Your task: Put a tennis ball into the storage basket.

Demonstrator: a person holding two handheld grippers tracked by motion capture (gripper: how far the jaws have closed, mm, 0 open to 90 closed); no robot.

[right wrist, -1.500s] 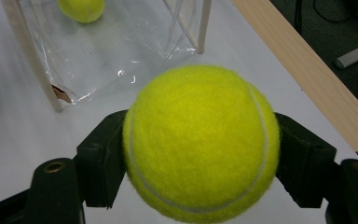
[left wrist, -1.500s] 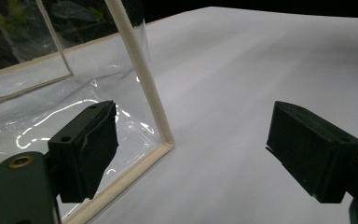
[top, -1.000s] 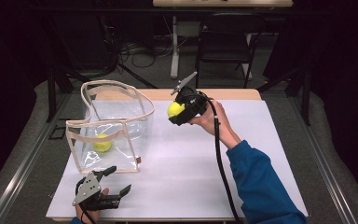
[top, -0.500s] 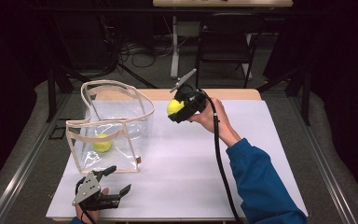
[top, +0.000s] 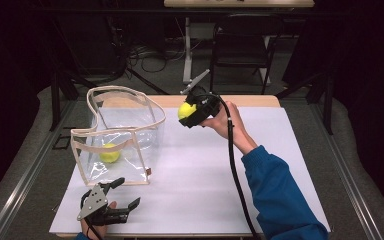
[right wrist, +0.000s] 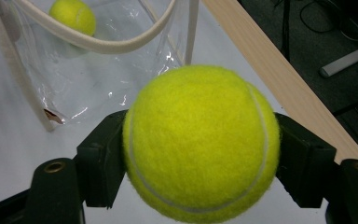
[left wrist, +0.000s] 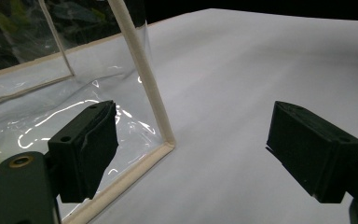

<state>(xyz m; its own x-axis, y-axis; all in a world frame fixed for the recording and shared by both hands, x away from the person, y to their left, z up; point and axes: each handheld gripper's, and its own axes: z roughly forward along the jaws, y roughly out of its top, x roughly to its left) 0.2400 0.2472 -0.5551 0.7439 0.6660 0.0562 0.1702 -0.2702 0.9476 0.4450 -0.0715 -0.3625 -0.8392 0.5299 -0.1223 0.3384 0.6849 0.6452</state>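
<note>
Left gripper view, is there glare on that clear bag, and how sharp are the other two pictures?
Left gripper view: bright white streaks of glare run across the clear bag, and the near jaws look soft. Right gripper view: the held tennis ball is sharp, fuzz visible; the bag behind is slightly soft. High view: the white table is evenly lit, the surroundings dark.

Lighting's pretty uneven: the white table point(top: 290, 165) is lit from above, everything around it drops to near black. Glare streaks on the clear bag point(left wrist: 74, 107). The tennis ball point(right wrist: 200, 140) up close looks slightly soft, and the high view is grainy.
</note>
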